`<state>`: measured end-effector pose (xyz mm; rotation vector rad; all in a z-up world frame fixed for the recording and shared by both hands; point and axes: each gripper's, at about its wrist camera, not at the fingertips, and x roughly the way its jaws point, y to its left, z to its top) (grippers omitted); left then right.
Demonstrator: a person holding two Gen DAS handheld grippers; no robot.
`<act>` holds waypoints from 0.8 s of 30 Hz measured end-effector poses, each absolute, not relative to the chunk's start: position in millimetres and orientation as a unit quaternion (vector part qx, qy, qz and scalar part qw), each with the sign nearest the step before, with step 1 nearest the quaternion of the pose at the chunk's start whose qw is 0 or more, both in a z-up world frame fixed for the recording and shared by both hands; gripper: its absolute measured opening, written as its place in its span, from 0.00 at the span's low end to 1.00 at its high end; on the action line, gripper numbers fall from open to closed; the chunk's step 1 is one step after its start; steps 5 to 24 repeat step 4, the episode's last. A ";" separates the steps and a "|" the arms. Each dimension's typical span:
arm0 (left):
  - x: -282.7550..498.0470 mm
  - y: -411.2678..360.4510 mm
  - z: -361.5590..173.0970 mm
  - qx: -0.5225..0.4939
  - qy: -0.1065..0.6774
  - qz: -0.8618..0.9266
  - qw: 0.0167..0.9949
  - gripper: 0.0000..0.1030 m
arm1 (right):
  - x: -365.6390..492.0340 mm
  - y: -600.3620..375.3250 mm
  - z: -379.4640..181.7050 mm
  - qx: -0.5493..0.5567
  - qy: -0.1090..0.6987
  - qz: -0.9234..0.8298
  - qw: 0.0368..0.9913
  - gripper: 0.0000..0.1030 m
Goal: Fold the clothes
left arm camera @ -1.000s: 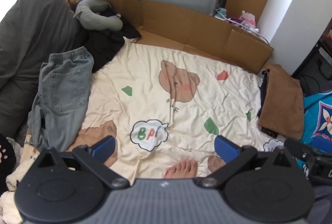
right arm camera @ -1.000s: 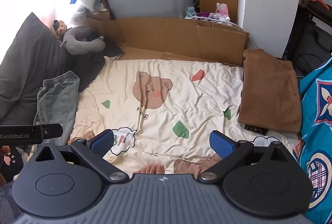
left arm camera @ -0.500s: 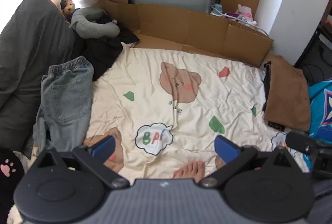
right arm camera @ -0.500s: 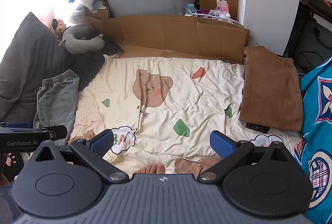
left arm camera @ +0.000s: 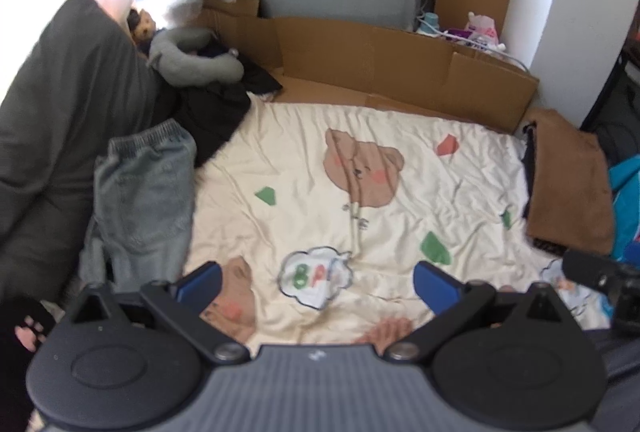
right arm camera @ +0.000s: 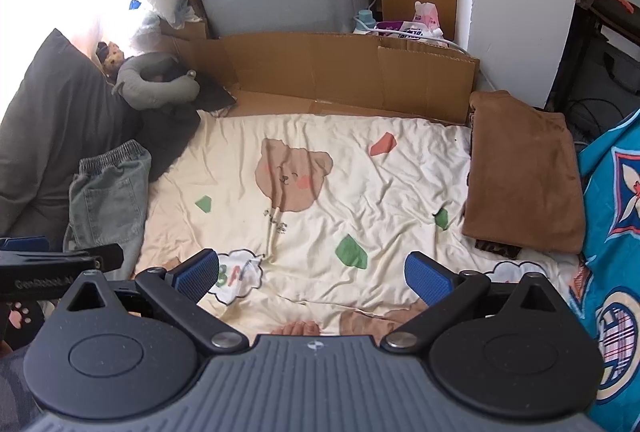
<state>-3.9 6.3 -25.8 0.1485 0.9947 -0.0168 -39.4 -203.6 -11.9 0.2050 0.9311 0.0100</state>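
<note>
- Two grippers are in my hands, both raised above a bed, and neither grasps anything.
- My left gripper point(left arm camera: 318, 282) has its blue-padded fingers point(left arm camera: 199, 282) spread wide apart, with only air between them.
- My right gripper point(right arm camera: 316, 278) is likewise released, its blue pads point(right arm camera: 427, 282) far apart over the near edge of the bed.
- Beneath both lies a cream bedsheet point(right arm camera: 320, 168) printed with brown bears, green and red shapes and a speech cloud; it is wrinkled.
- A pair of faded grey-blue jeans point(left arm camera: 144, 200) lies on the left edge of the sheet, waistband toward the far end, legs running toward me, loosely bunched.
- A folded brown garment point(right arm camera: 524, 176) rests flat on the right edge of the sheet, with something dark and patterned peeking out under it.
- A dark garment point(left arm camera: 216, 116) lies heaped at the far left corner, touching the jeans' waistband.
- A large dark grey pillow point(left arm camera: 56, 120) sits to the left of the jeans, with a grey neck pillow point(right arm camera: 156, 84) beyond it.
- Flattened cardboard point(right arm camera: 348, 72) stands along the far end of the bed.
- My bare toes point(right arm camera: 296, 328) show at the near edge of the sheet.
</note>
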 end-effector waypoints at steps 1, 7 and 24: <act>-2.9 5.8 -26.7 0.077 0.479 -0.008 0.875 1.00 | -38.9 -203.0 -12.0 0.101 0.448 0.006 0.888 0.99; -0.7 7.9 -29.1 0.076 0.487 -0.007 0.870 1.00 | -37.9 -200.4 -11.3 0.101 0.445 0.007 0.890 0.99; -0.7 7.9 -29.1 0.076 0.487 -0.007 0.870 1.00 | -37.9 -200.4 -11.3 0.101 0.445 0.007 0.890 0.99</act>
